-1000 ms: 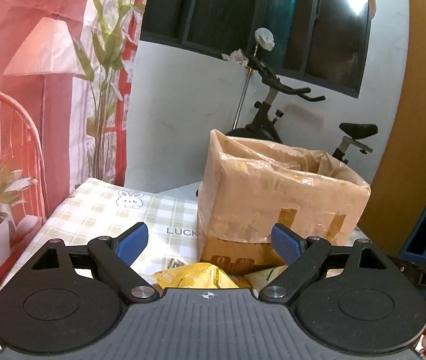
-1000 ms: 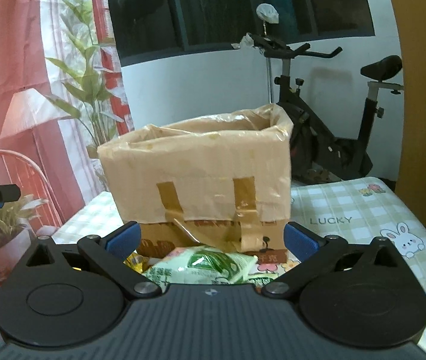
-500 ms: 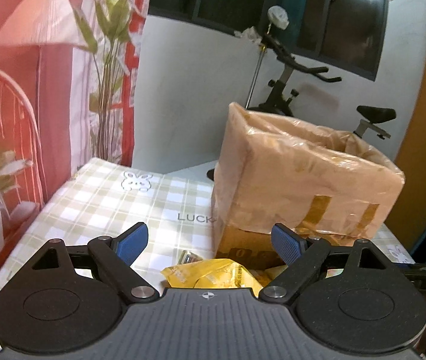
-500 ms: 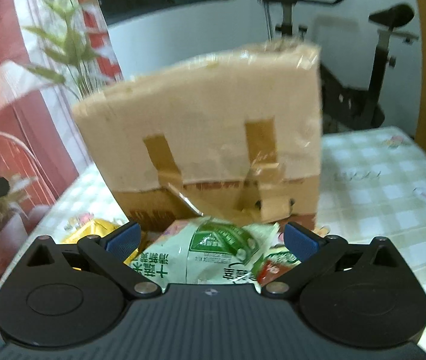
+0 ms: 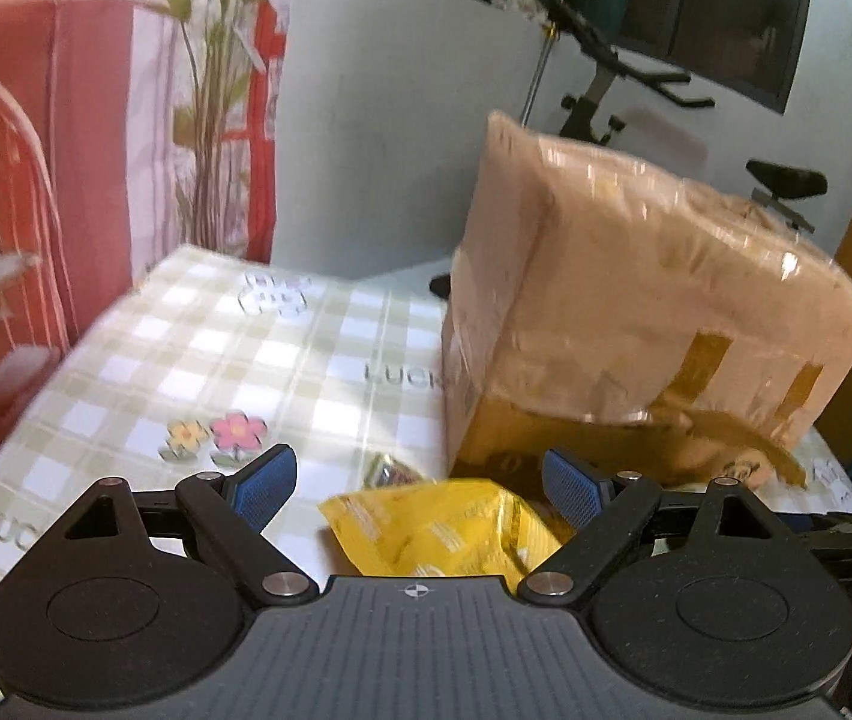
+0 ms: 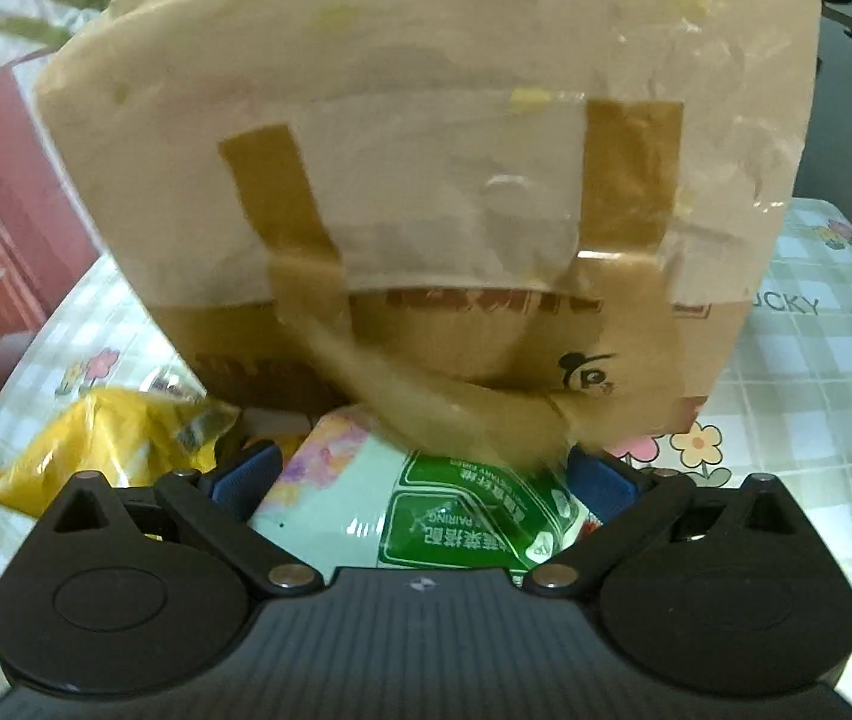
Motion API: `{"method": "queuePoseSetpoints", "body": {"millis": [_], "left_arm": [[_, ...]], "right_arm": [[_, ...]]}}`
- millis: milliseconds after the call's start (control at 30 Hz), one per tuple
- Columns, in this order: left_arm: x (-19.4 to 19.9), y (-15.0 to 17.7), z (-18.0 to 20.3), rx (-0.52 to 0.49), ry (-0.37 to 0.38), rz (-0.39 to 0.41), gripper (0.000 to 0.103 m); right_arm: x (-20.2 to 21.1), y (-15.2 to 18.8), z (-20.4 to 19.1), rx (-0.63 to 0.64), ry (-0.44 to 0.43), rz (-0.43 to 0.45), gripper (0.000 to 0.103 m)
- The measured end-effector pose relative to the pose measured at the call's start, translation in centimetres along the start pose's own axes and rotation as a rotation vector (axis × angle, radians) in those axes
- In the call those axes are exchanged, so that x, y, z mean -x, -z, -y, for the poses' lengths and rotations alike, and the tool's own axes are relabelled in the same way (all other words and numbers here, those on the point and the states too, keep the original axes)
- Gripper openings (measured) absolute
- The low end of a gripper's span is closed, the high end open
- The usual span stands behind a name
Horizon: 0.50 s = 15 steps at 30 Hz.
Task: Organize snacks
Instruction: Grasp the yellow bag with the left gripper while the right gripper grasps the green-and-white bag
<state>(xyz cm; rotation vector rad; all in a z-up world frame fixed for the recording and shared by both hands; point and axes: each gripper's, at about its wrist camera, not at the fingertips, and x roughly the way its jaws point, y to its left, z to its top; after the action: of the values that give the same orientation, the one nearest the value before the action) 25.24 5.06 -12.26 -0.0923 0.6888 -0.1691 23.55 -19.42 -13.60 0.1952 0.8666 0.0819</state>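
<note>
left tongs wide over yellow packet, cardboard box behind

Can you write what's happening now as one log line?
left tool: open, over yellow bag | right tool: open, around green bag | box: behind

An exercise bike stands by the white wall under a dark window; a floral curtain hangs left.
</note>
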Motion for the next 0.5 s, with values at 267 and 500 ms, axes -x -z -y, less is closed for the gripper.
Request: {"method": "queuePoseSetpoints", "body": {"millis": [267,500], "left_arm": [[-2.4,1.6,-0.6,0.068,0.003,-0.094,0.091],[-3.0,2.2,-2.8,0.242,0.013,-0.14,0.091]], "right_arm": [[0.8,2.2,2.4,-0.037,-0.065,0.003,0.103],[1.2,2.9,2.9,-0.054,-0.115,0.013,0.1]]}}
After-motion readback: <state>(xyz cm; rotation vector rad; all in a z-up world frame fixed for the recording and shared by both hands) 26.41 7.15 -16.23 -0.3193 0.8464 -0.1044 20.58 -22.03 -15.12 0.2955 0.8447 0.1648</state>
